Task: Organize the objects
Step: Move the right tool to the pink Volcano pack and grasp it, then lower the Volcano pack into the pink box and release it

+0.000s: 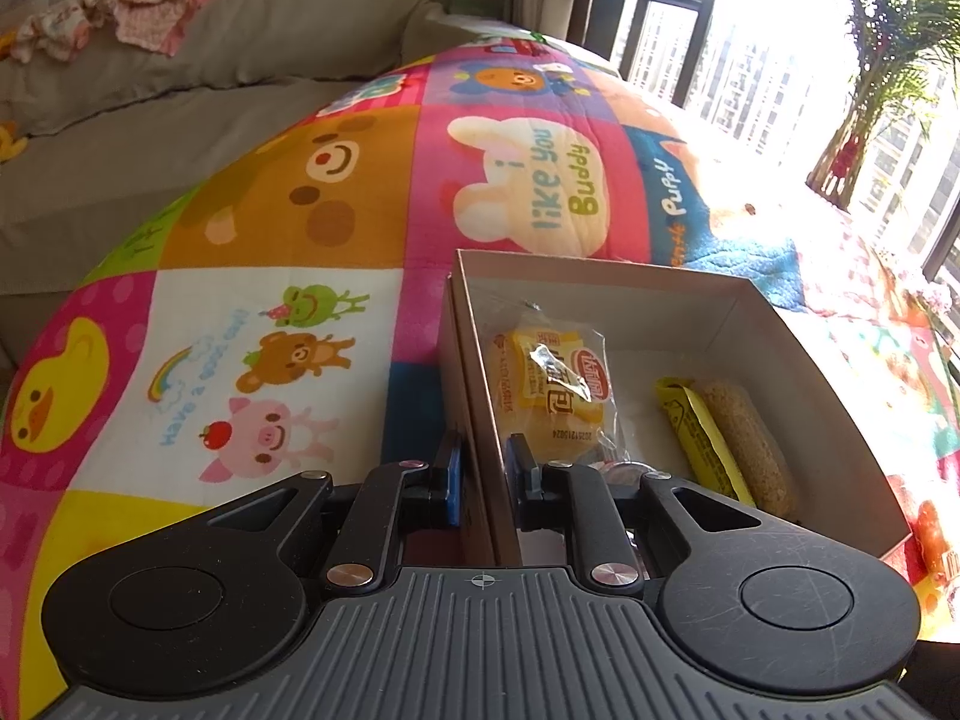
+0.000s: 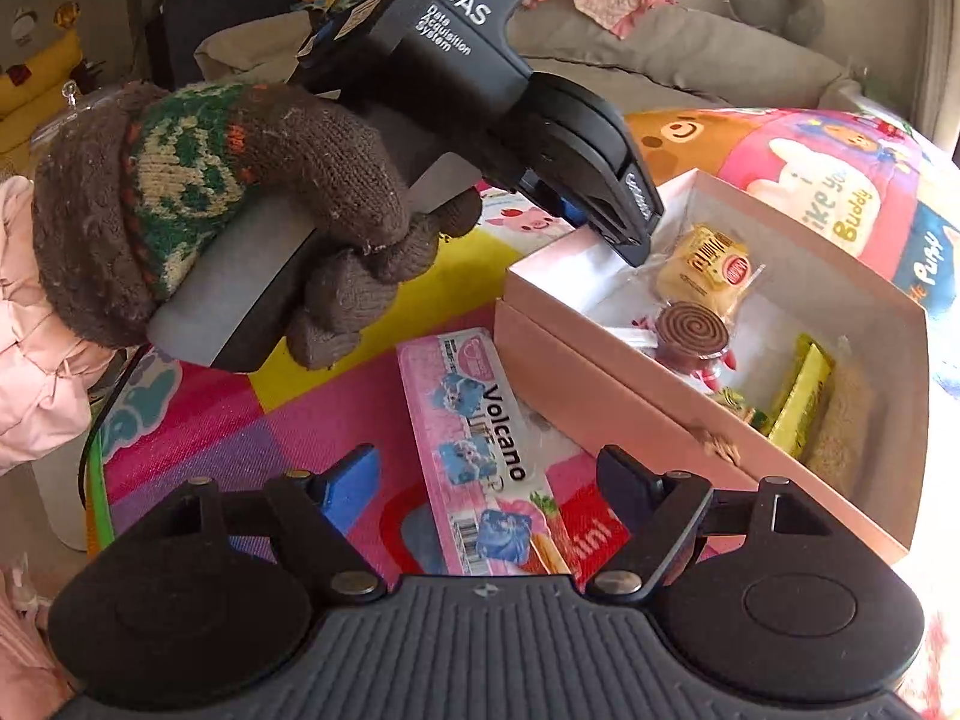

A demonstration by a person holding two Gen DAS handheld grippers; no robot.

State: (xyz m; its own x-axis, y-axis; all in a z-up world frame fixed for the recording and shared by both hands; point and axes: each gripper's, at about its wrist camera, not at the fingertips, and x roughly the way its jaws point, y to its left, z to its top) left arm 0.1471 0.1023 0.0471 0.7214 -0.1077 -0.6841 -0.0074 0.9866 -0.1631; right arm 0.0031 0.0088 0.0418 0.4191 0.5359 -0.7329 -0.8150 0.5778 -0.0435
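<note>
The left hand-held gripper (image 1: pixel 483 474) clamps the pale pink cardboard box's wall (image 1: pixel 474 360), steadying it, while the right hand-held gripper (image 2: pixel 489 483) hangs released over the flat pink "Volcano" packet (image 2: pixel 480 450).

Right gripper (image 2: pixel 489 480) hangs with jaws apart above a pink Volcano packet (image 2: pixel 480 450) lying on the mat (image 2: pixel 336 408) beside the box (image 2: pixel 606 384). A gloved hand (image 2: pixel 240 204) holds the left gripper (image 2: pixel 612 222), clamped on the box's wall. Snacks (image 2: pixel 708 267) lie inside the box.
</note>
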